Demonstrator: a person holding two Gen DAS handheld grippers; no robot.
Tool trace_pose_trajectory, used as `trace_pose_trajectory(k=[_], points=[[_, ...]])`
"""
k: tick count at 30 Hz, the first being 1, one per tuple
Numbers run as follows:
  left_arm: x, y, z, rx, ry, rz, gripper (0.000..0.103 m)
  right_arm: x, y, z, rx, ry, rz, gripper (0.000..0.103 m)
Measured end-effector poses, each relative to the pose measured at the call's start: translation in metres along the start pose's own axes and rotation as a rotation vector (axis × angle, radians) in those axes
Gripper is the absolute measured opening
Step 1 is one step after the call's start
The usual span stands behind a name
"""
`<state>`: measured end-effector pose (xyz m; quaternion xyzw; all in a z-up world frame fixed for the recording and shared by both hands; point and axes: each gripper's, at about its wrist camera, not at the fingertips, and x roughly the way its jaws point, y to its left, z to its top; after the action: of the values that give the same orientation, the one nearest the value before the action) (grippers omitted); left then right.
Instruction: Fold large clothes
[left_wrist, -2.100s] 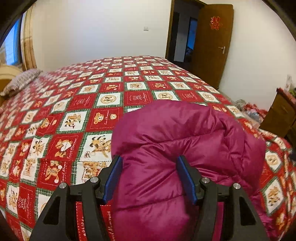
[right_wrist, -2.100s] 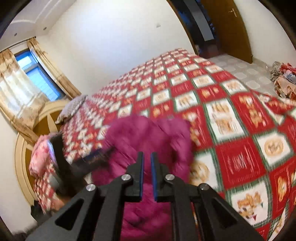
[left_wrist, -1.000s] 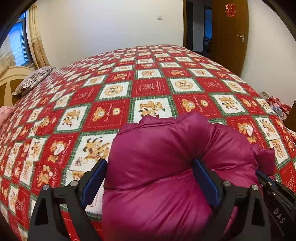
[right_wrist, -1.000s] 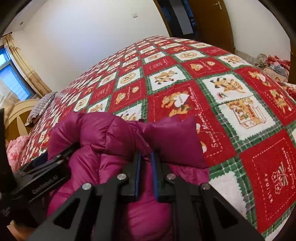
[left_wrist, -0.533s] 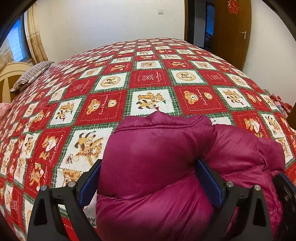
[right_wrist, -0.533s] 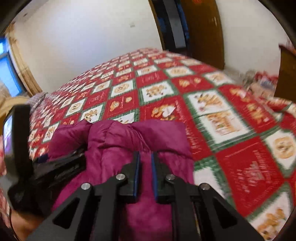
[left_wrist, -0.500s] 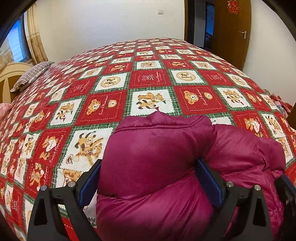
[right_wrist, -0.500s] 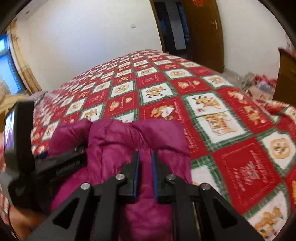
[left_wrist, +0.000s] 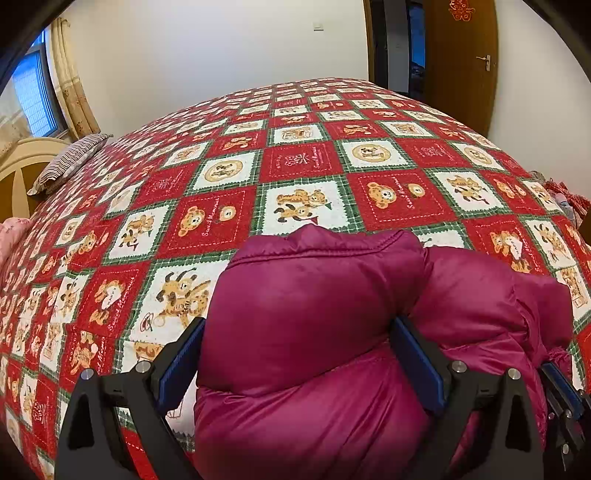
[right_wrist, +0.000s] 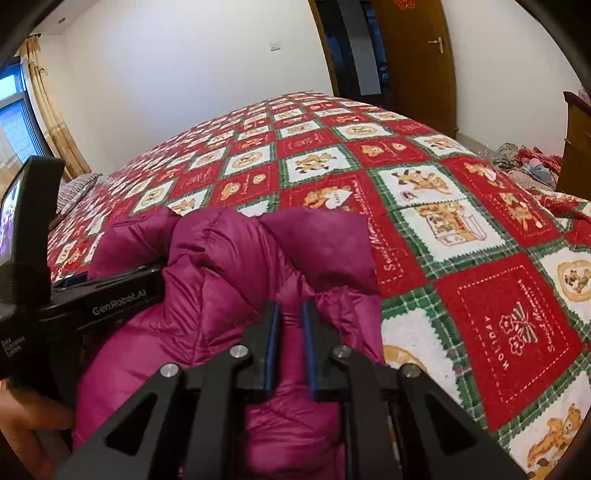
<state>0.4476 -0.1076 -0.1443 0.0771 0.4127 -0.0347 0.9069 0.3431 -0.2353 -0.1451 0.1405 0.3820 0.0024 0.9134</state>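
The magenta puffer jacket (left_wrist: 314, 332) is bunched at the near edge of the bed, on the red patchwork quilt (left_wrist: 303, 162). Compared with two seconds ago, it is set lower and wider. The left gripper (left_wrist: 299, 354) is spread wide around a thick fold; whether the pads press cannot be told. The right gripper (right_wrist: 290, 332) is clamped narrowly on a pinch of fabric. A hand (right_wrist: 26, 424) is shown only in the right view. Open quilt is left beyond.

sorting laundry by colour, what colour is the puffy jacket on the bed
Magenta, a deep pinkish purple: the jacket shows best in the left wrist view, against the red, white and green bedspread.
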Motion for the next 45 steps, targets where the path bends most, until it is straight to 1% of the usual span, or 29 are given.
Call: trace_pose_trajectory(k=[4, 8, 12, 15, 19, 25, 30, 32, 34, 36, 38, 40, 41, 42, 43, 44, 45], points=[[-0.001, -0.002, 0.000, 0.012, -0.006, 0.016, 0.098, 0.001, -0.002, 0.001, 0.003, 0.005, 0.006, 0.014], [0.000, -0.002, 0.000, 0.007, -0.002, 0.015, 0.098, 0.006, 0.002, 0.004, -0.024, 0.024, -0.018, 0.014], [0.000, -0.003, 0.000, 0.012, -0.003, 0.022, 0.098, 0.010, -0.006, 0.006, 0.005, 0.036, 0.022, 0.014], [0.001, -0.005, -0.001, 0.019, -0.010, 0.035, 0.098, 0.010, -0.004, 0.005, 0.002, 0.028, 0.014, 0.014], [0.001, -0.007, -0.001, 0.028, -0.014, 0.049, 0.098, 0.010, -0.007, 0.004, 0.017, 0.019, 0.025, 0.014], [-0.002, -0.006, -0.001, 0.030, -0.019, 0.051, 0.098, 0.006, -0.007, 0.004, 0.021, 0.012, 0.033, 0.014], [-0.003, -0.007, -0.001, 0.037, -0.022, 0.056, 0.098, 0.002, -0.011, 0.009, 0.037, 0.048, 0.053, 0.015], [-0.004, -0.006, -0.001, 0.034, -0.020, 0.050, 0.098, -0.005, -0.009, 0.014, 0.026, 0.066, 0.042, 0.016], [-0.004, -0.004, -0.001, 0.026, -0.017, 0.043, 0.098, -0.018, -0.006, 0.020, 0.019, 0.048, 0.048, 0.022], [-0.004, -0.004, 0.000, 0.026, -0.016, 0.043, 0.098, -0.032, -0.001, 0.029, 0.005, 0.008, 0.051, 0.022], [-0.006, -0.004, 0.000, 0.027, -0.016, 0.039, 0.098, -0.039, 0.004, 0.039, -0.014, -0.005, 0.052, 0.022], [-0.007, 0.001, 0.001, 0.012, 0.002, 0.007, 0.098, -0.042, 0.003, 0.045, -0.006, -0.012, 0.053, 0.022], [-0.008, 0.004, 0.002, 0.005, 0.011, -0.009, 0.098, -0.043, 0.001, 0.046, 0.008, -0.011, 0.059, 0.022], [-0.010, 0.008, 0.002, -0.006, 0.020, -0.025, 0.098, -0.042, -0.001, 0.046, 0.022, -0.005, 0.075, 0.024], [-0.011, 0.010, 0.001, -0.015, 0.024, -0.037, 0.098, -0.040, -0.003, 0.045, 0.031, 0.002, 0.090, 0.029], [-0.013, 0.012, 0.001, -0.018, 0.026, -0.042, 0.098, -0.036, -0.003, 0.042, 0.034, 0.014, 0.097, 0.032], [-0.013, 0.012, 0.000, -0.019, 0.029, -0.045, 0.098, -0.027, -0.002, 0.036, 0.028, 0.043, 0.096, 0.032]])
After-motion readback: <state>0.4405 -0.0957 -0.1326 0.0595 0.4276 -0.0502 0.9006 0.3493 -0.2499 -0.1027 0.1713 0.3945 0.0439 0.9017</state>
